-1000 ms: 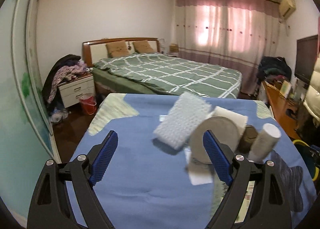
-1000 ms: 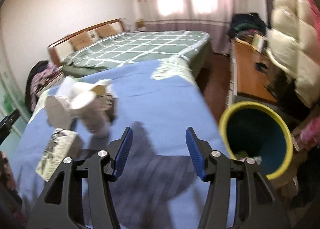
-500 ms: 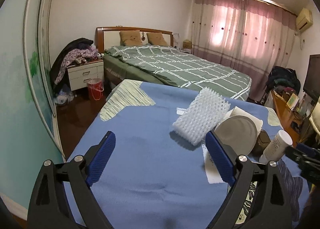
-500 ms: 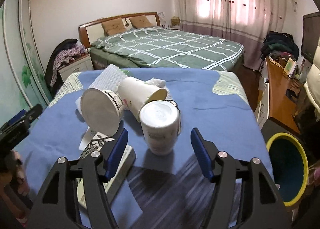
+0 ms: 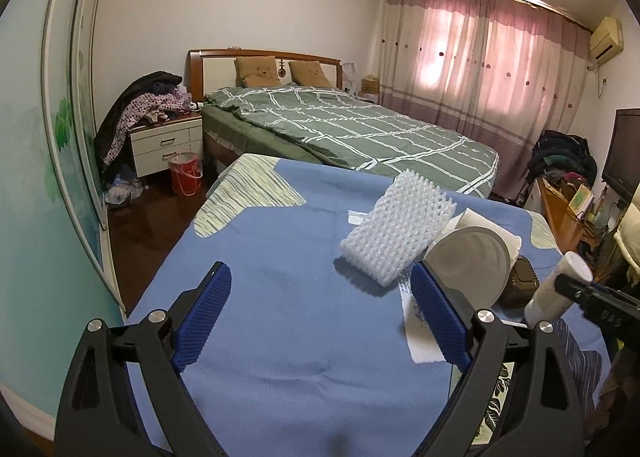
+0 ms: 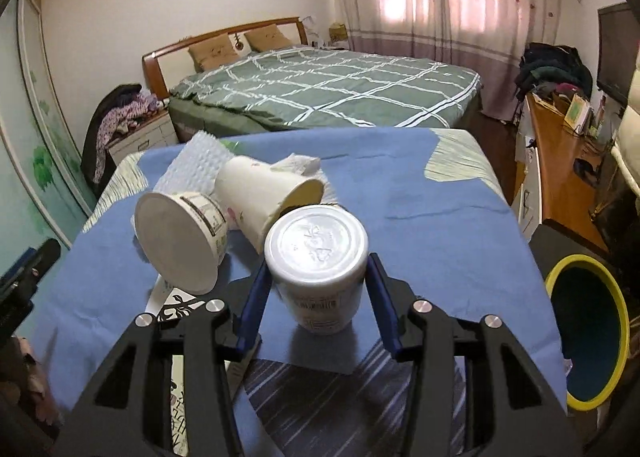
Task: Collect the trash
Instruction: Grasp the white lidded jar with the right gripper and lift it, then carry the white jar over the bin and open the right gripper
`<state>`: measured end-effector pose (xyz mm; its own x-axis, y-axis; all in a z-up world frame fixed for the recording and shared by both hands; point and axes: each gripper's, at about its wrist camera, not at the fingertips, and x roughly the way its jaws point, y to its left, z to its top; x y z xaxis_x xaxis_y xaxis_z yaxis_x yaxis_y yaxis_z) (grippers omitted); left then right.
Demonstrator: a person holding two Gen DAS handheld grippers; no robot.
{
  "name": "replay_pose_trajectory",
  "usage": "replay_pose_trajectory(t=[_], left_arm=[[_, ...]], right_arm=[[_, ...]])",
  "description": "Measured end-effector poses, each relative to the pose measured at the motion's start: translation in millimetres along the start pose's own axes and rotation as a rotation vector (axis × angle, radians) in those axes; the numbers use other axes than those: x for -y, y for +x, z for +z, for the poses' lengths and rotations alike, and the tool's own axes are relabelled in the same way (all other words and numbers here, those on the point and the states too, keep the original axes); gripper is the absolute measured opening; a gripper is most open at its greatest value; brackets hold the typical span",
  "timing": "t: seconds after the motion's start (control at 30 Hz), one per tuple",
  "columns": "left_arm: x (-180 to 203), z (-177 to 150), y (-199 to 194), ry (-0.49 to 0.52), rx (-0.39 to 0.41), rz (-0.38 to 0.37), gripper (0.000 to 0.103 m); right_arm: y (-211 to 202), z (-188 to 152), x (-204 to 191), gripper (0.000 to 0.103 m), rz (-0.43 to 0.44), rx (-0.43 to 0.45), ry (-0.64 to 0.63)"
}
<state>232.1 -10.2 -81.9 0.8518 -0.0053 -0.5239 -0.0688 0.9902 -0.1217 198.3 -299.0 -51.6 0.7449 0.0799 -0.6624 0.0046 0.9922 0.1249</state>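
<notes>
Here, as seen:
Right gripper [image 6: 316,293]: jaws closing around the white bottle [image 6: 318,265], which stands between the blue pads; firm contact cannot be told.
Left gripper [image 5: 320,321]: held wide open over the blue cloth [image 5: 280,257], nothing between its pads.
Trash: foam net [image 5: 396,229], tub [image 6: 176,241] and paper cup [image 6: 264,193] are heaped beside the bottle.
Bin [image 6: 588,341]: placed right of the table.

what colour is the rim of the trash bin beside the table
Yellow, with a dark teal inside; the trash bin shows best in the right wrist view.
</notes>
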Motion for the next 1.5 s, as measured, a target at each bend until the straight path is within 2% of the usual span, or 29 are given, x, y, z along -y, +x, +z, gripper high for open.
replay_pose_trajectory(t=[0.17, 0.33, 0.57, 0.73, 0.9, 0.93, 1.07, 1.5], left_arm=[[3, -1, 2, 0.009, -0.011, -0.001, 0.090], [6, -2, 3, 0.019, -0.015, -0.005, 0.090], [8, -4, 3, 0.027, -0.019, -0.012, 0.090], [12, -4, 4, 0.040, -0.024, -0.016, 0.090], [14, -6, 6, 0.051, -0.031, -0.022, 0.090], [14, -6, 6, 0.052, -0.033, -0.026, 0.090], [19, -6, 5, 0.064, -0.032, -0.039, 0.090], [59, -18, 0, 0.204, -0.050, -0.084, 0.090]], right_arm=[[-18, -5, 29, 0.046, -0.038, 0.026, 0.060], [-34, -12, 78, 0.046, -0.129, 0.054, 0.159], [-51, -27, 166, 0.046, -0.355, 0.086, 0.335], [-52, -36, 204, 0.046, -0.492, 0.079, 0.408], [-45, -46, 226, 0.046, -0.569, 0.058, 0.458], [-44, -46, 227, 0.046, -0.580, 0.055, 0.466], [-45, -50, 230, 0.058, -0.605, 0.067, 0.476], [-39, -51, 224, 0.063, -0.575, 0.059, 0.456]])
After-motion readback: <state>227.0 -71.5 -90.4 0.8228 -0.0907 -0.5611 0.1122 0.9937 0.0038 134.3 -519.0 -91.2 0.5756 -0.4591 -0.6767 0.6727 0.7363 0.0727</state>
